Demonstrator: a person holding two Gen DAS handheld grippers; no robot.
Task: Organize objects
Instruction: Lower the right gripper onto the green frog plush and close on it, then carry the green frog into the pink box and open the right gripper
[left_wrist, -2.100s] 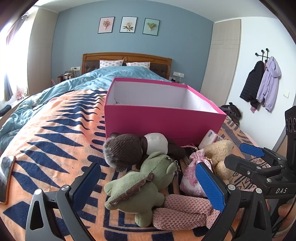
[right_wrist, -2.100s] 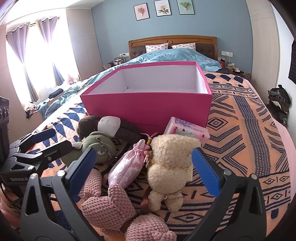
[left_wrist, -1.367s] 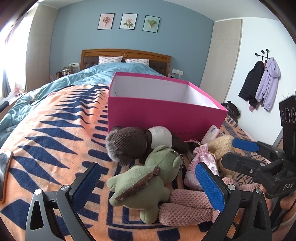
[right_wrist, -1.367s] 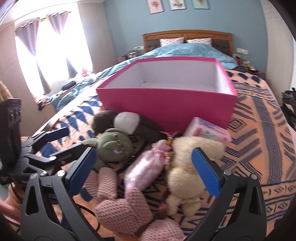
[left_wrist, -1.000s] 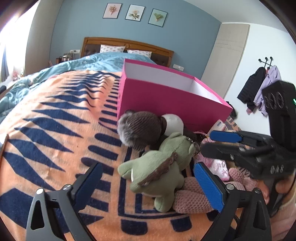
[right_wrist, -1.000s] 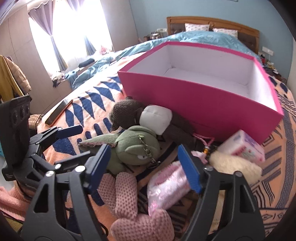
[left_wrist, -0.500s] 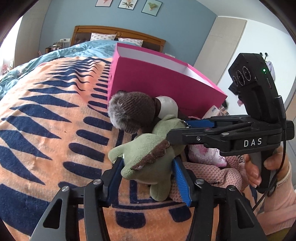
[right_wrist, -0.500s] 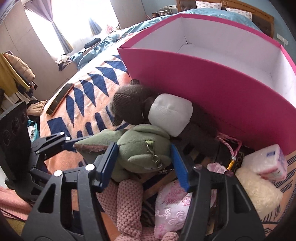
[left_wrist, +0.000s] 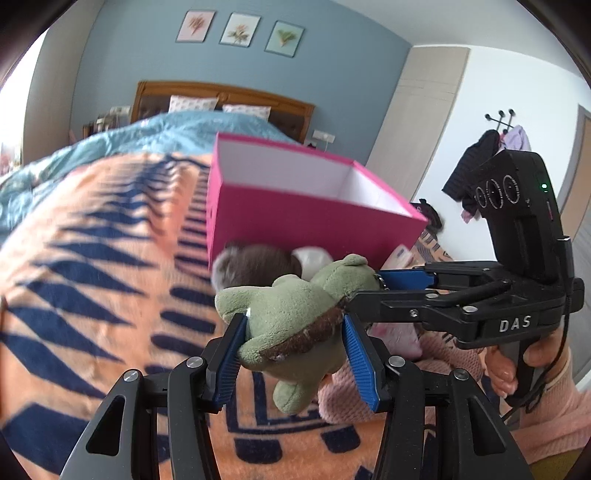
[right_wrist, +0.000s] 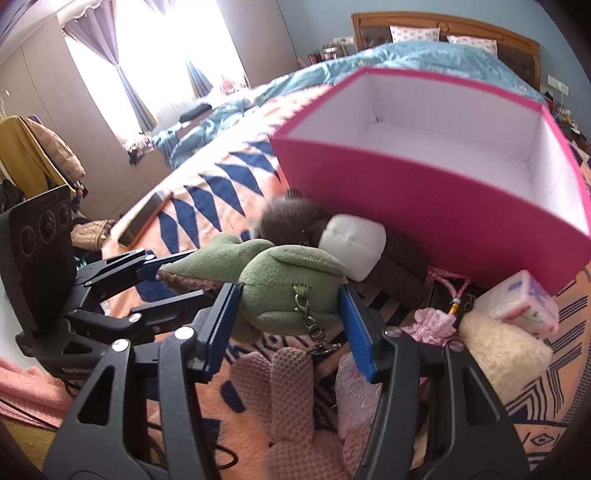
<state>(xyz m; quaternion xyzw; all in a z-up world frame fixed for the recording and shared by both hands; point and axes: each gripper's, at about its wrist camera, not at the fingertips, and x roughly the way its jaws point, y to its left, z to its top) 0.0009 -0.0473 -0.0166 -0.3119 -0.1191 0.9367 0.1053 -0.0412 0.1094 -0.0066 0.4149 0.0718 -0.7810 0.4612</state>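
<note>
Both grippers clamp one green plush toy (left_wrist: 295, 325): the left gripper (left_wrist: 295, 363) has its jaws on the body, the right gripper (right_wrist: 290, 325) on the head. The toy sits before one pink box (right_wrist: 424, 199), beside one brown plush (right_wrist: 295, 221) on the bed (left_wrist: 92, 277).

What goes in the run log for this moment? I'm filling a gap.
left gripper: shut on green plush dinosaur | right gripper: shut on its head | toy: lifted | open pink cardboard box: empty
</note>
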